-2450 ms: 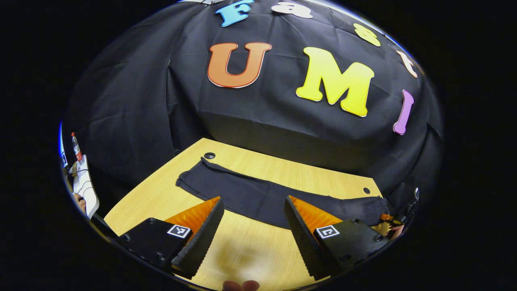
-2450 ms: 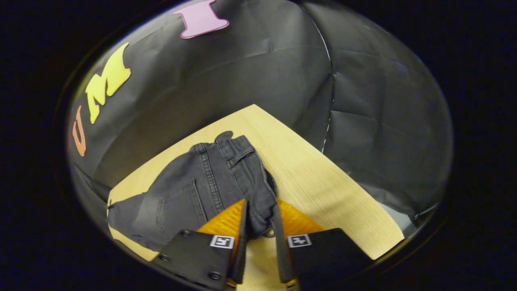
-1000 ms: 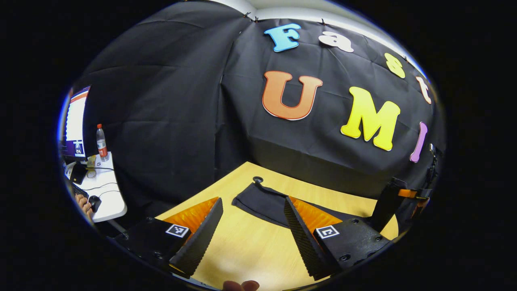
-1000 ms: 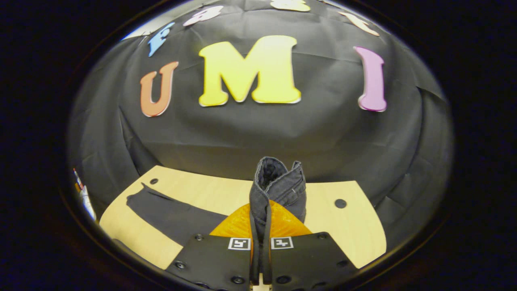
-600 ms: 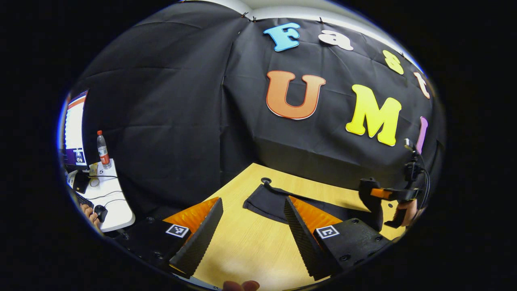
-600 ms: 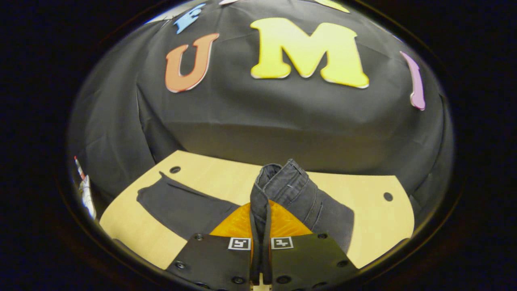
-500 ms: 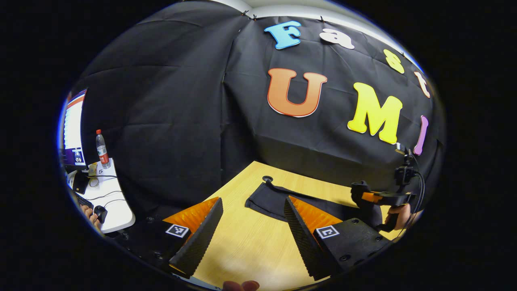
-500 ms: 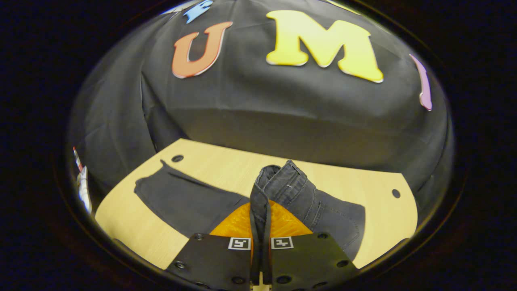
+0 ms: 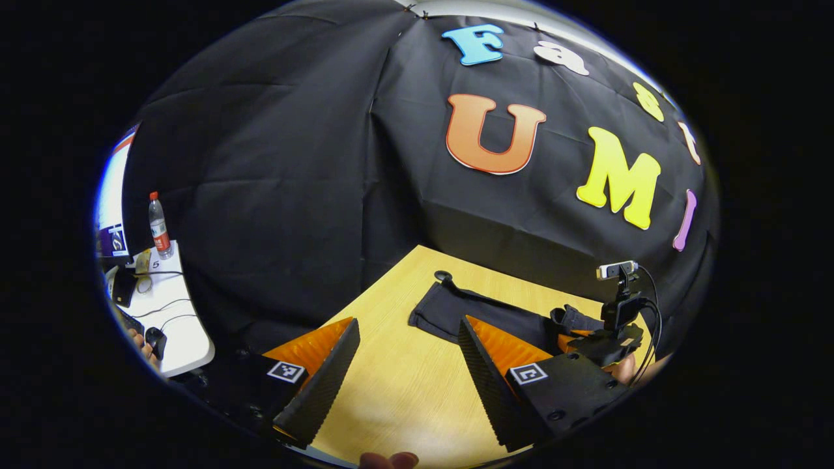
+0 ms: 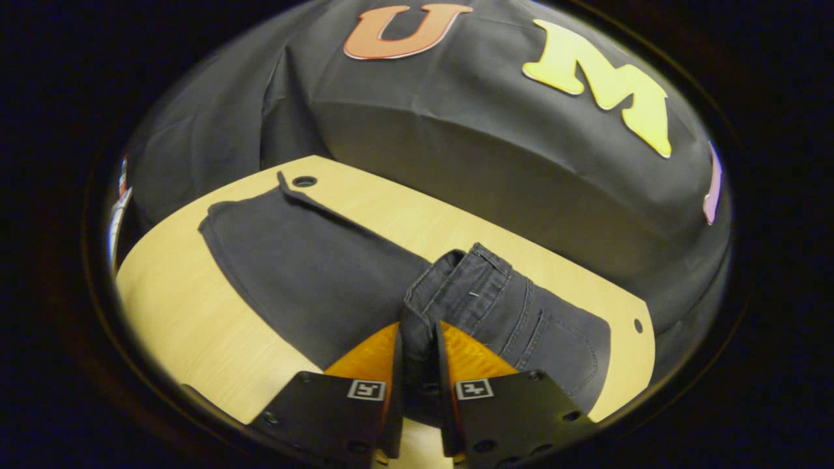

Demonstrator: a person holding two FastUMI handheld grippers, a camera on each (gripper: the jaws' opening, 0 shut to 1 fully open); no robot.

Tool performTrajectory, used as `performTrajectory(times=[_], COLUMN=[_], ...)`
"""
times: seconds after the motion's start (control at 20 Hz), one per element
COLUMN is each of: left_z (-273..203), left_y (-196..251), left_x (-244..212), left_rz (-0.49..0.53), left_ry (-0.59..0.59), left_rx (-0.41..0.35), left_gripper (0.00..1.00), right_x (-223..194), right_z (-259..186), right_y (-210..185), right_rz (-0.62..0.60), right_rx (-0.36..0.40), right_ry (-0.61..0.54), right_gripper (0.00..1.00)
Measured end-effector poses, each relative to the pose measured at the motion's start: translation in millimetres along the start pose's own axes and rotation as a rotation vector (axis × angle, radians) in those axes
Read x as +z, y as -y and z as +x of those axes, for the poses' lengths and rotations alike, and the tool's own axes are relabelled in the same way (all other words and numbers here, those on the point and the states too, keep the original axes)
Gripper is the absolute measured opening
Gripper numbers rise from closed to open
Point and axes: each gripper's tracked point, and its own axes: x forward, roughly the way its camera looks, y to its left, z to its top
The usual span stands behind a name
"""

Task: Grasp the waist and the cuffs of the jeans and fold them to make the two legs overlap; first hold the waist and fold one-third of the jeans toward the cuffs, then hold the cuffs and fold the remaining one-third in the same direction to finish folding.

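Note:
Dark grey jeans [image 10: 306,260] lie along a wooden table [image 10: 176,312], the legs stacked and the cuffs [image 10: 225,215] at the far left. My right gripper [image 10: 417,365] is shut on the waist [image 10: 456,286], which is carried over the legs toward the cuffs, folded back low over the cloth. In the left gripper view the cuffs [image 9: 443,309] lie ahead of my left gripper [image 9: 407,365], which is open with nothing in it above bare wood near the table's front. The right gripper [image 9: 603,342] with a hand shows there at the right, over the jeans.
Round holes [image 10: 304,180] pierce the tabletop at its far corners [image 10: 637,324]. Black cloth walls the booth behind the table. Off to the left stands a white side desk [image 9: 166,312] with a bottle [image 9: 158,225], a screen and another person's hand.
My right gripper has carried the waist leftward and down over the legs, so the fold has dropped close to the cloth. My left gripper stayed open and swung slightly left.

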Motion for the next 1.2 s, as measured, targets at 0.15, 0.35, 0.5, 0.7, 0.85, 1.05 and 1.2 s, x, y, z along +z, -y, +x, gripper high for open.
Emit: performTrajectory(times=[0.15,0.35,0.5,0.7,0.85,1.05,1.2], left_z=[11,36,66,122,159,199,222], left_y=[0,9,23,31,51,57,52], left_x=[-5,-14,-27,-47,-75,-100,-94], left_rz=[-0.013,-0.049,-0.172,-0.282,-0.453,-0.683,-0.987], left_ry=[-0.014,-0.019,-0.055,-0.109,-0.220,-0.306,-0.314], left_rx=[-0.015,-0.069,-0.134,-0.165,-0.237,-0.235,-0.203], left_gripper=[0.98,0.98,0.98,0.98,0.98,0.98,0.97], right_x=[4,22,40,64,77,79,64], right_z=[-13,-57,-107,-181,-222,-249,-252], right_y=[-17,-13,-1,48,97,149,162], right_rz=[0.007,-0.004,0.015,0.061,0.155,0.227,0.252], right_rx=[0.049,0.081,0.121,0.118,0.080,-0.005,-0.023], right_ry=[0.029,0.088,0.129,0.188,0.204,0.235,0.204], right_gripper=[0.53,0.84,0.98,0.99,0.99,0.99,0.99])
